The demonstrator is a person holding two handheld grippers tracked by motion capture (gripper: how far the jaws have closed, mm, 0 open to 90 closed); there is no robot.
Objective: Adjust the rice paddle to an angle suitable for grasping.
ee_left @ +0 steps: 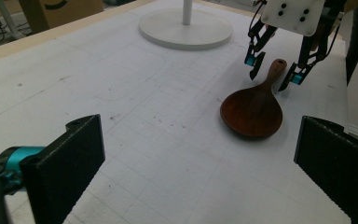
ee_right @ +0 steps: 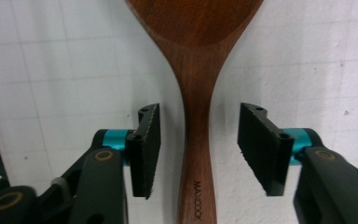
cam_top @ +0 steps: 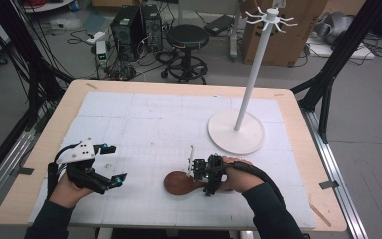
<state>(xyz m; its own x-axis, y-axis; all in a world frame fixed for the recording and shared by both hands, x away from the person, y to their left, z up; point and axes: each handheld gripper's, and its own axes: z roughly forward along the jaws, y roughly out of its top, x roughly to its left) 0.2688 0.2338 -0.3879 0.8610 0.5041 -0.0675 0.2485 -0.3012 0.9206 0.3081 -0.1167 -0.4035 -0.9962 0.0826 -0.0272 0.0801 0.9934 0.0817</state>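
A dark brown wooden spoon [cam_top: 179, 182] lies flat on the white mat, bowl to the left, handle to the right. My right gripper [cam_top: 205, 175] stands over the handle, open, with one jaw on each side of it and a gap to both. The right gripper view shows the spoon [ee_right: 196, 140] handle running between the two black pads [ee_right: 147, 149]. The left gripper view shows the spoon [ee_left: 254, 106] and the right gripper [ee_left: 275, 70] straddling its handle tip. My left gripper [cam_top: 113, 167] rests at the mat's front left, open and holding nothing, well apart from the spoon.
A white stand with a round base [cam_top: 236, 131] and a tall pole topped with hooks [cam_top: 270, 17] sits at the mat's right rear, also seen as the round base [ee_left: 185, 29]. The white mat [cam_top: 144, 119] covers a wooden table. A stool [cam_top: 187, 37] and computer cases stand beyond.
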